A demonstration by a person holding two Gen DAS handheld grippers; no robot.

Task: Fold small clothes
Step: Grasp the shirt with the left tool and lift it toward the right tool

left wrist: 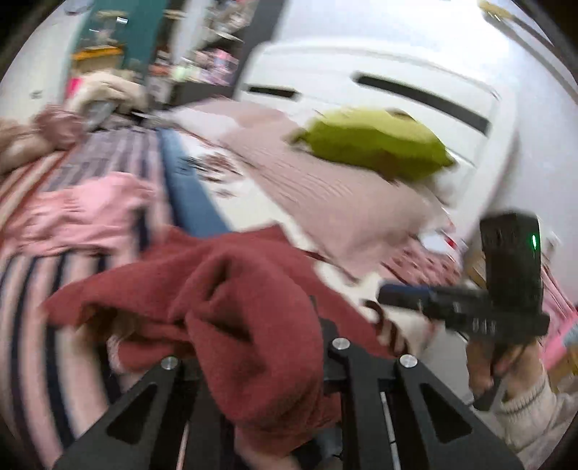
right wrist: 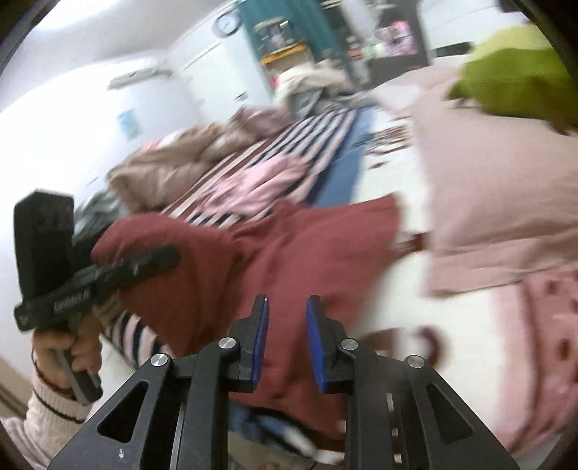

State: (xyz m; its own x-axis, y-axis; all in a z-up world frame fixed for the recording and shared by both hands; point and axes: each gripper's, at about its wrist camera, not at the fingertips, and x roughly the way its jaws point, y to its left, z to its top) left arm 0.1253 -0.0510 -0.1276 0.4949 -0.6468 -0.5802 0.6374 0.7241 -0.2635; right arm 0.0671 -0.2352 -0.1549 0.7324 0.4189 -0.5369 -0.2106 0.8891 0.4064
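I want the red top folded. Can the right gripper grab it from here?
Probably yes: the red top lies just ahead of the right gripper, its jaws apart, nothing in between.

A green cushion [left wrist: 375, 144] rests on a pale pink pillow [left wrist: 325, 202] at the head of the bed, in front of a white headboard [left wrist: 397, 72]. A striped blanket [right wrist: 289, 152] covers the bed, a beige quilt [right wrist: 173, 162] bunched at its far edge. Teal shelving [right wrist: 285, 29] stands behind, blurred.

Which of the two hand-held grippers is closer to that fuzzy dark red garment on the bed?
Left. The left gripper is clamped on the fuzzy dark red garment, lifting one end. The right gripper hangs just before the cloth, jaws apart, empty.
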